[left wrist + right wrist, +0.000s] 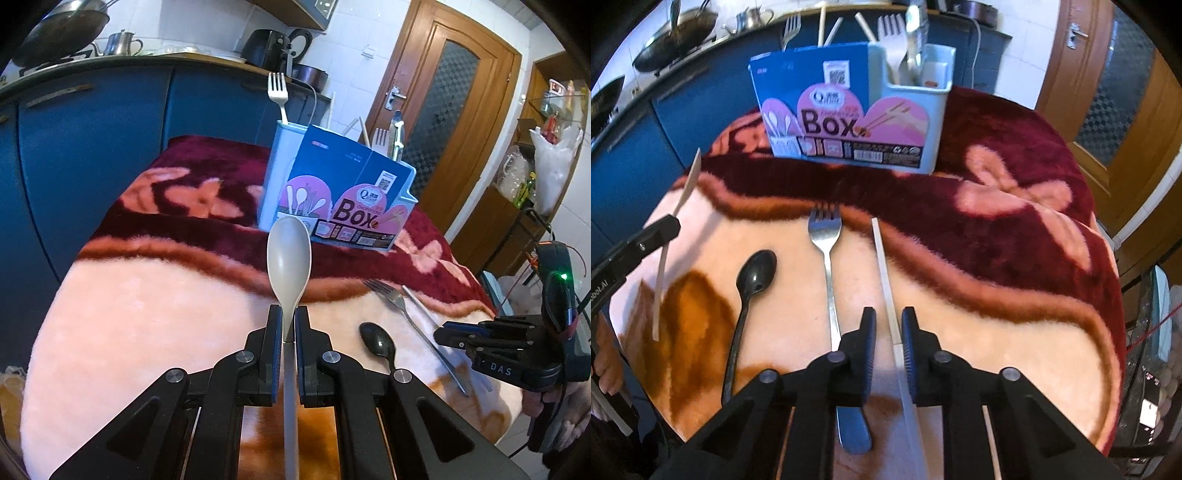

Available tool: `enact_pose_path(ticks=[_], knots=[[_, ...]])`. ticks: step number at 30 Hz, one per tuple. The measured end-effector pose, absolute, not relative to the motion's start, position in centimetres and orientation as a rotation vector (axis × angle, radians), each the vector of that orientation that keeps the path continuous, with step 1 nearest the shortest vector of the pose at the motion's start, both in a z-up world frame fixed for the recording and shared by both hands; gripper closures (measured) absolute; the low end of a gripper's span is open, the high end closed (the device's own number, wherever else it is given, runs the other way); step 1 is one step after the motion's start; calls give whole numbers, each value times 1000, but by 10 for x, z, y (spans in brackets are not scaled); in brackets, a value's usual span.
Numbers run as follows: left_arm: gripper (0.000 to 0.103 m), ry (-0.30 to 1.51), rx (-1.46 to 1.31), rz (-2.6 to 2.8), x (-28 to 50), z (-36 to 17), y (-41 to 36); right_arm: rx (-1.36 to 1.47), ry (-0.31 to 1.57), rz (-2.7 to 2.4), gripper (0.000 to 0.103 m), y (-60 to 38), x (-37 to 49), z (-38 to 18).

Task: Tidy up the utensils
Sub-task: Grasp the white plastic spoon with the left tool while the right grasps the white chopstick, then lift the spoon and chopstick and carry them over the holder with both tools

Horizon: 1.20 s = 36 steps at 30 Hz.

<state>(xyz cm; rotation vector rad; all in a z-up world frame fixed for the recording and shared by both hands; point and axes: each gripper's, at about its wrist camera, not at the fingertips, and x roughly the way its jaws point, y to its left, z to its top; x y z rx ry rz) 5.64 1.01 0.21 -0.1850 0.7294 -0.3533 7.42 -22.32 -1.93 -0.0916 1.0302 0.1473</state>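
Note:
My left gripper [289,325] is shut on a white plastic spoon [289,254], held above the blanket with its bowl pointing at the blue utensil box [340,192]. The spoon [687,192] and left gripper [646,240] also show at the left of the right wrist view. My right gripper [888,325] is open, its jaws either side of a white chopstick [884,277] lying on the blanket. A metal fork [827,251] and a black spoon [753,280] lie to its left. The box [849,110] holds forks, chopsticks and a spoon.
The table is covered by a pink and dark red blanket [147,295]. Blue kitchen cabinets [92,147] stand behind the table, with pans on the counter. A wooden door [454,110] is at the right. The right gripper body [517,343] hovers at the table's right edge.

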Motion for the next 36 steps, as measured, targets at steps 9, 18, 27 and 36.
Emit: enact_pose_path(ticks=[9,18,27,36], knots=[[97,737,-189,-327,60,-2,15,-116,1071,167,93,-221,84,-20],[97,736,-185,-321,57,0,14,-57,1016,152,96,-224,77,-22],[97,728,-181,-316,56,3,13,67,921,170,97,-235,66,-9],[97,667,-203,-334,50,19,13,148,737,176,97,-242,46,18]])
